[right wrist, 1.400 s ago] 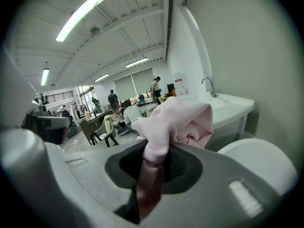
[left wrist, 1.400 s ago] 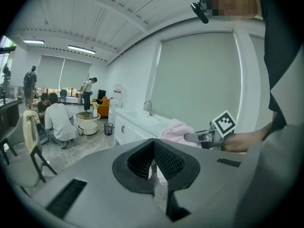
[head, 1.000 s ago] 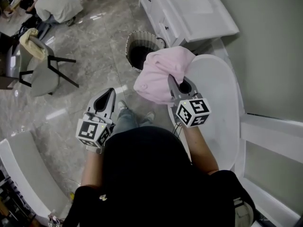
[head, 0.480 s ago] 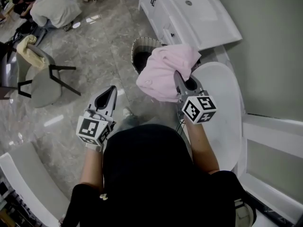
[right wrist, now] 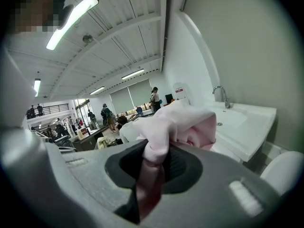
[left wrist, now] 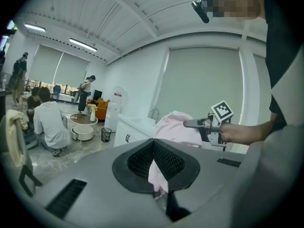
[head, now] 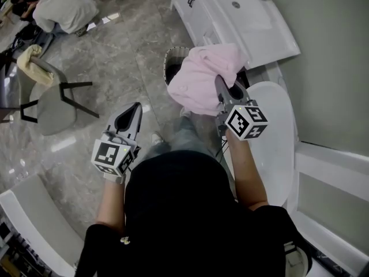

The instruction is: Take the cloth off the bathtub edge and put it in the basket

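My right gripper is shut on a bunched pink cloth, carried in the air. In the head view the cloth hangs over the right part of a woven basket with a dark inside, which stands on the floor beside the vanity. The right gripper view has a fold of the cloth pinched between the pads of the right gripper. The white bathtub lies to the right of that hand. My left gripper is lower left over the floor, shut and away from the cloth; its tips meet.
A white vanity with a sink stands behind the basket. A grey chair with a beige cloth is at the left, and people crouch at the top left. A white ledge lies at the lower left. My feet are near the basket.
Both grippers have moved forward toward the basket. The pink cloth, still gripped, now overlaps the basket's rim. The bathtub has slid back to the right in view.
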`<state>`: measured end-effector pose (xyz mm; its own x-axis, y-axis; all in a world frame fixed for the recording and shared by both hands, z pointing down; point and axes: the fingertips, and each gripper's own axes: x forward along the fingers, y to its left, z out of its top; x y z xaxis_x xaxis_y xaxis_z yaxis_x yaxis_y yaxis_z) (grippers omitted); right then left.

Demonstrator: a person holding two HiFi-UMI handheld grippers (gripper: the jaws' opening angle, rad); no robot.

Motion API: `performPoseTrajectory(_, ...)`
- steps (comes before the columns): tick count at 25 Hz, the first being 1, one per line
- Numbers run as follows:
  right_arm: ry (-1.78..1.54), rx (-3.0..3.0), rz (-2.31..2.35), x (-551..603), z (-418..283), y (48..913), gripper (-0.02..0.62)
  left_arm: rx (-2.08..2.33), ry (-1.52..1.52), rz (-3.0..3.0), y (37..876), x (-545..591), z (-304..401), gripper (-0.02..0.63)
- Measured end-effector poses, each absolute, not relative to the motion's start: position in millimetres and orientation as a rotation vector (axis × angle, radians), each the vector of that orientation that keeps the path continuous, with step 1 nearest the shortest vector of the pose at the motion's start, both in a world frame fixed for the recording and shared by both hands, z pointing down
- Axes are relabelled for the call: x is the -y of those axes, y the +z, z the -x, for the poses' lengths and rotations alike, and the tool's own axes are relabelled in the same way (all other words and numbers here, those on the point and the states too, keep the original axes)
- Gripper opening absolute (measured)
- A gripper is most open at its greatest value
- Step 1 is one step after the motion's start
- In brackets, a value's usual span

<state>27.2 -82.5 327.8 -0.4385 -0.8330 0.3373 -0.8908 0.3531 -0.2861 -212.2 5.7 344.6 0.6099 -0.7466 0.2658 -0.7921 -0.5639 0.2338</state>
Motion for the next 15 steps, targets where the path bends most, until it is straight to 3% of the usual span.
performPoseTrajectory(15, 0.753, 2.560, -1.302, 243.5, -25.4, 366.6, 0.071, 1.445, 0.226, -2.378, 350.1, 115.2, 181.8, 0.012)
